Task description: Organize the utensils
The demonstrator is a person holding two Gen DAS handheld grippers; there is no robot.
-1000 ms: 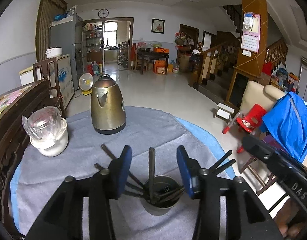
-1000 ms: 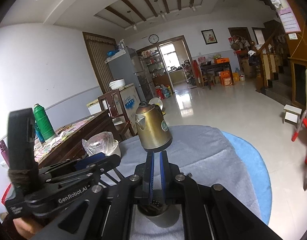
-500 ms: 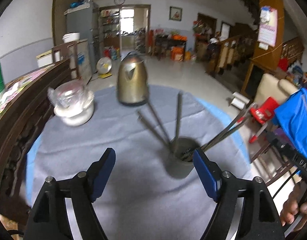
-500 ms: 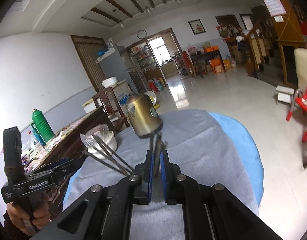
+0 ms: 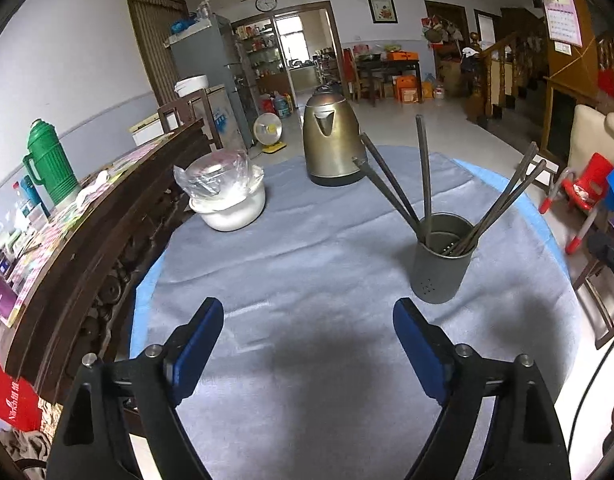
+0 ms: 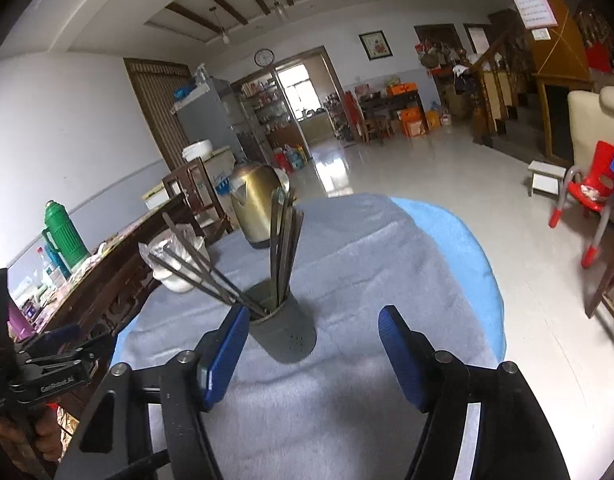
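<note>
- Between the blue pads of the right gripper (image 6: 311,344), the gap is opening and holds nothing; the lower wall of the grey perforated metal utensil cup (image 6: 285,332) shows in that gap, just ahead of the pads and nearer the left-hand pad, but neither pad presses on it.
- Between the blue pads of the left gripper (image 5: 307,344), the gap is wide and also opening; only the pale grey tablecloth (image 5: 307,248) lies between them.
- From the left gripper, the utensil cup (image 5: 443,260) stands ahead and to the right of the pads, clearly apart from them.
- Nearer hand, as a judgement: the right gripper is nearer to the cup; the left has more cloth to cross.
- Task items: the long dark metal chopsticks (image 5: 425,176) stand in the cup, handles up, fanned into three groups: one leaning left, one near upright, one leaning right.
- In the right wrist view, the same chopsticks (image 6: 283,248) rise from the cup in two bunches, one near upright, one leaning left toward the left gripper's frame.
- Long axis: each stick runs from the cup mouth upward and outward, so any regrasp would meet it above the rim.
- No loose utensil shows on the cloth; the sorting appears close to complete.
- Beyond the cup stand a brass-coloured electric kettle (image 5: 333,140) and a white bowl covered with clear plastic (image 5: 227,200), both well apart from the cup.
</note>
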